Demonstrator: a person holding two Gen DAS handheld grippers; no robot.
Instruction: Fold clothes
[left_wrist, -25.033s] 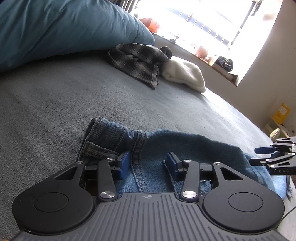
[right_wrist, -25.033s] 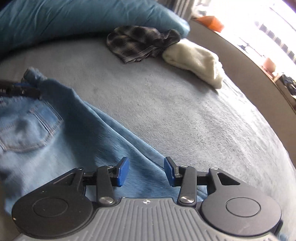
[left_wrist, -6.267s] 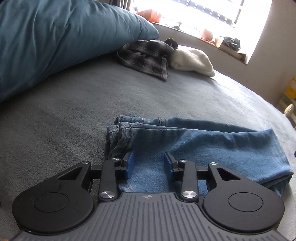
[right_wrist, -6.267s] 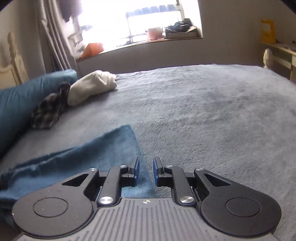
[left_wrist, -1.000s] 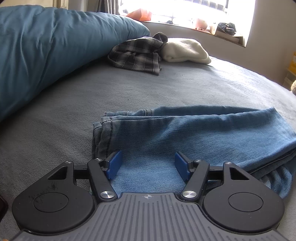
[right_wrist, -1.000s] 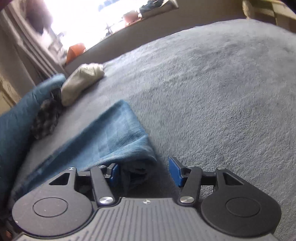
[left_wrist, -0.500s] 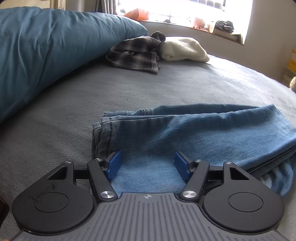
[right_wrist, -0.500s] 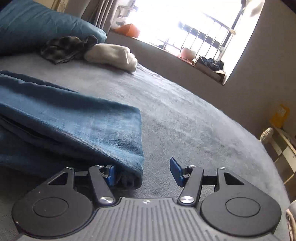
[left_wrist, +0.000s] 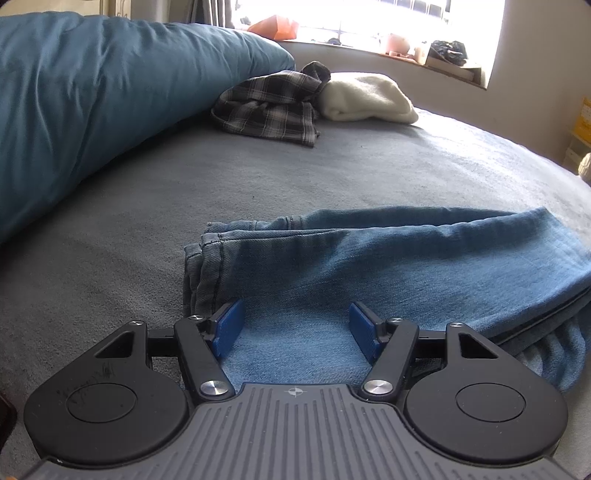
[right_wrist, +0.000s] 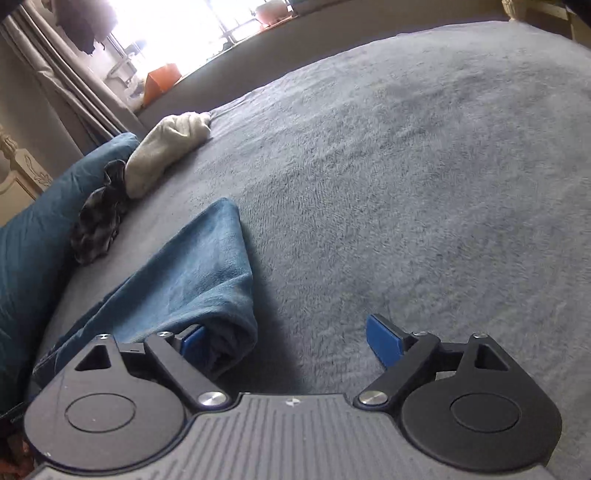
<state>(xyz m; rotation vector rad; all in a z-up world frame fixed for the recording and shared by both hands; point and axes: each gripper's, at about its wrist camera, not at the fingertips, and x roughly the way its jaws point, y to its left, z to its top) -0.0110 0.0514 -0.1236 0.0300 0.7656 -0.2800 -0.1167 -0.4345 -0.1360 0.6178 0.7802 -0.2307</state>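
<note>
Opening wider than a moment ago, the right gripper (right_wrist: 288, 338) has let go; the folded end of the jeans (right_wrist: 199, 280) lies by its left pad, not pinched. The left gripper (left_wrist: 293, 326) has not moved, jaws apart over the jeans (left_wrist: 369, 266) on the grey bed (left_wrist: 369, 166). The lower layers are hidden.

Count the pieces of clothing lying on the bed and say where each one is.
3. The jeans lie folded nearest, under the grippers. The plaid shirt is crumpled far back against the blue pillow. The cream sweater lies right beside it. More could be hidden out of frame.
</note>
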